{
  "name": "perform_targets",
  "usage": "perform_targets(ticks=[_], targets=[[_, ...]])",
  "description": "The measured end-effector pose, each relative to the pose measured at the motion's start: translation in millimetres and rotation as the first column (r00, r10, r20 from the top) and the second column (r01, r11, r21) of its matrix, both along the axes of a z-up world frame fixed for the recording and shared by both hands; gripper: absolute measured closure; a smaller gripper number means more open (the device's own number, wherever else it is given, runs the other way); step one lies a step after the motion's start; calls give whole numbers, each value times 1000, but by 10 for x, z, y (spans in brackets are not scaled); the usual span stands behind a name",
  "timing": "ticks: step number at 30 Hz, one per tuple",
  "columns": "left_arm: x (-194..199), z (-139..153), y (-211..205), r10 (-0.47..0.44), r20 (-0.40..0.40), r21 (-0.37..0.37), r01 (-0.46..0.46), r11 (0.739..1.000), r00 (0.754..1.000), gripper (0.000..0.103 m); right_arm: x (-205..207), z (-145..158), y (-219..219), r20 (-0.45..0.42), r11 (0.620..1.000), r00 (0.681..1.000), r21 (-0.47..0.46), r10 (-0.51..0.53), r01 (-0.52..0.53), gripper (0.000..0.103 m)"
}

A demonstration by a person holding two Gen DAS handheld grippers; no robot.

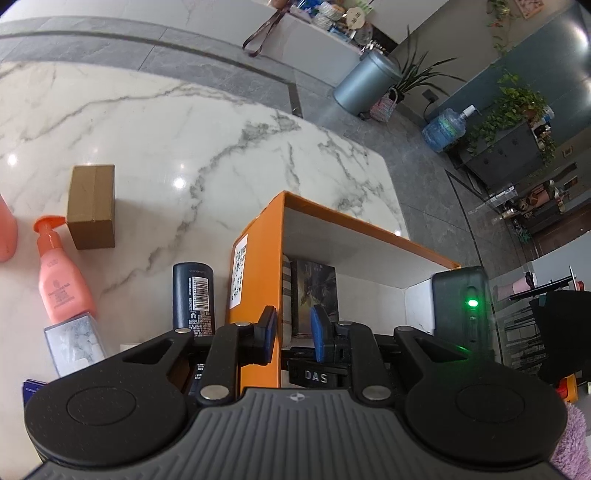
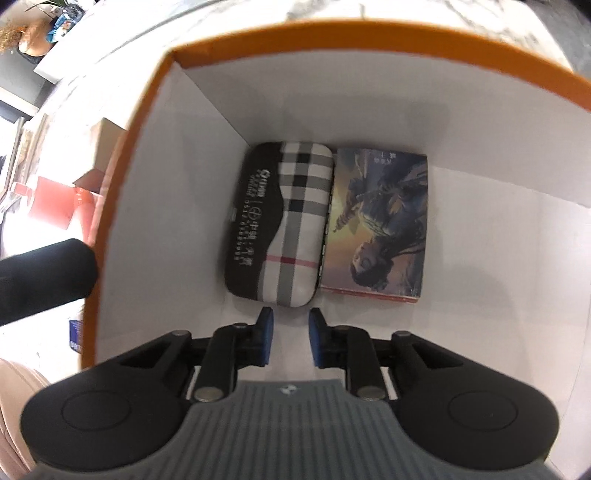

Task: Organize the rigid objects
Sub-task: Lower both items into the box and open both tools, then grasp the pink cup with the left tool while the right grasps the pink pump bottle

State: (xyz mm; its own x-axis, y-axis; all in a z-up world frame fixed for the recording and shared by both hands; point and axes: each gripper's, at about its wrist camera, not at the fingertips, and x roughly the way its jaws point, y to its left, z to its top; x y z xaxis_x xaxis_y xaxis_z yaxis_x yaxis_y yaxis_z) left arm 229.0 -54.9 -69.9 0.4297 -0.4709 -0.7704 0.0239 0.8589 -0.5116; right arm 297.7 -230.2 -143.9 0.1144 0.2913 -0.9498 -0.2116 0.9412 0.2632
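Note:
An orange box (image 1: 255,236) with a white inside stands on the marble table. In it lie a plaid glasses case (image 2: 284,221) and a picture box (image 2: 380,221), side by side. My right gripper (image 2: 290,334) is open and empty above the near end of the case, inside the box (image 2: 332,33). My left gripper (image 1: 293,332) straddles the box's near wall, its jaws slightly apart, holding nothing I can see. The right gripper's black body (image 1: 461,306) with a green light shows in the left wrist view.
On the table left of the box stand a dark blue tube (image 1: 194,295), a pink pump bottle (image 1: 61,280), a small brown carton (image 1: 92,206) and a clear box (image 1: 75,341). The table edge (image 1: 391,184) lies beyond, with floor and a bin (image 1: 365,83).

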Motion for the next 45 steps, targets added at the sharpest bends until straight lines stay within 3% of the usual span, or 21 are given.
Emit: perform_targets(ticks=[3, 6, 9, 13, 18, 22, 25, 29, 34, 41, 45], targets=[[-132, 115, 70, 2, 51, -3, -1, 1000, 999, 80, -133, 226, -2, 75, 1000, 997, 1, -17, 17, 77], [-277, 229, 232, 17, 108, -17, -15, 1000, 994, 80, -317, 503, -16, 177, 998, 983, 22, -54, 51, 69], [-449, 376, 477, 58, 184, 31, -65, 997, 981, 80, -624, 764, 45, 277, 996, 957, 62, -84, 69, 60], [-639, 442, 861, 126, 215, 93, -148, 985, 968, 80, -909, 1050, 168, 387, 990, 915, 121, -117, 76, 54], [-786, 324, 1268, 215, 215, 177, -254, 951, 953, 75, -772, 1245, 586, 450, 988, 890, 156, -80, 10, 47], [-800, 171, 1508, 247, 203, 227, -291, 929, 948, 61, -903, 1064, 932, 425, 990, 905, 134, -28, -33, 47], [-740, 79, 1617, 240, 201, 246, -287, 926, 950, 51, -808, 763, 1216, 384, 992, 923, 110, 11, -57, 47], [-567, -35, 1733, 219, 215, 292, -277, 916, 952, 36, -691, 584, 1581, 350, 994, 933, 40, 83, -103, 47], [-341, -208, 1889, 264, 220, 277, -319, 906, 939, 22, -504, 421, 1897, 333, 991, 933, -54, 132, -121, 47], [-80, -486, 1808, 253, 199, 327, -307, 894, 947, 19, -392, 277, 2147, 351, 969, 904, -133, 243, -209, 47], [33, -561, 1790, 237, 195, 356, -294, 887, 952, 20, -311, 182, 2231, 332, 961, 903, -135, 273, -241, 47]])
